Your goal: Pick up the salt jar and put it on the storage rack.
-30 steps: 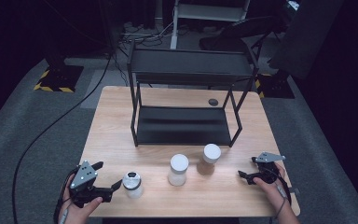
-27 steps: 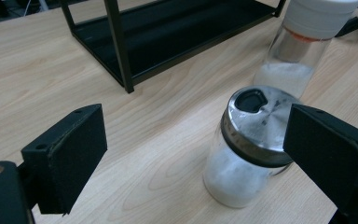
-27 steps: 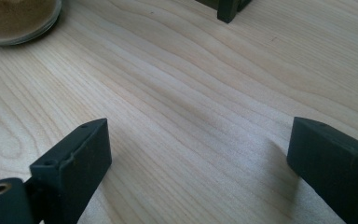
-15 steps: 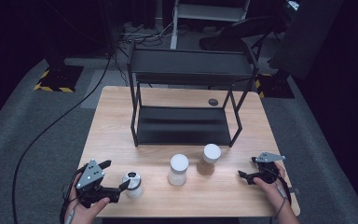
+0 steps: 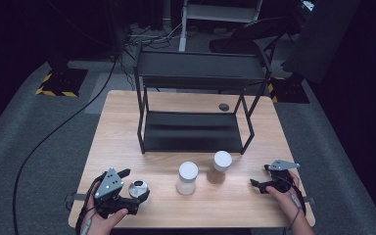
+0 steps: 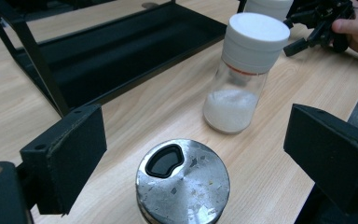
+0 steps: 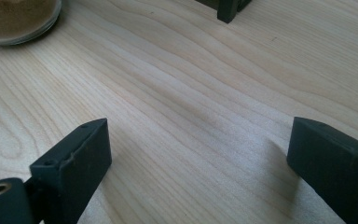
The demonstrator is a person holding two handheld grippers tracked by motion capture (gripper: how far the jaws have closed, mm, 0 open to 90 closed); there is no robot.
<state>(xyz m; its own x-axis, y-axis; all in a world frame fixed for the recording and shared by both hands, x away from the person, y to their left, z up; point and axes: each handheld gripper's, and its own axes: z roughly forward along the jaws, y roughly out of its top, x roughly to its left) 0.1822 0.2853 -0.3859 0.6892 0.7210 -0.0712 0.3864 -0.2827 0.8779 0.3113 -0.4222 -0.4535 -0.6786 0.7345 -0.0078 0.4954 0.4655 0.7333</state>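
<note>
High view: the left gripper [image 5: 136, 187] sits at the near left corner of the pale wooden table [image 5: 122, 127], its jaws spread wide on either side of the small glass jar with a scuffed metal lid [image 5: 138, 188]. Left gripper view shows that metal-lidded jar [image 6: 182, 182] standing upright between the two black pads [image 6: 70, 154], with clear gaps on both sides, so nothing is gripped. Taking this jar as the landmark, the clear glass jar with a white screw cap and white powder inside [image 5: 187, 178] stands just beyond it toward the table's middle, and the white-capped glass jar of brown powder [image 5: 219, 167] stands farther along on that same side. The black two-shelf metal rack [image 5: 196, 98] rises well behind the jar, toward the far edge. The right gripper [image 5: 257, 184] rests at the opposite near corner, well apart from the jar; right gripper view shows its jaws wide open over bare wood, holding nothing.
</note>
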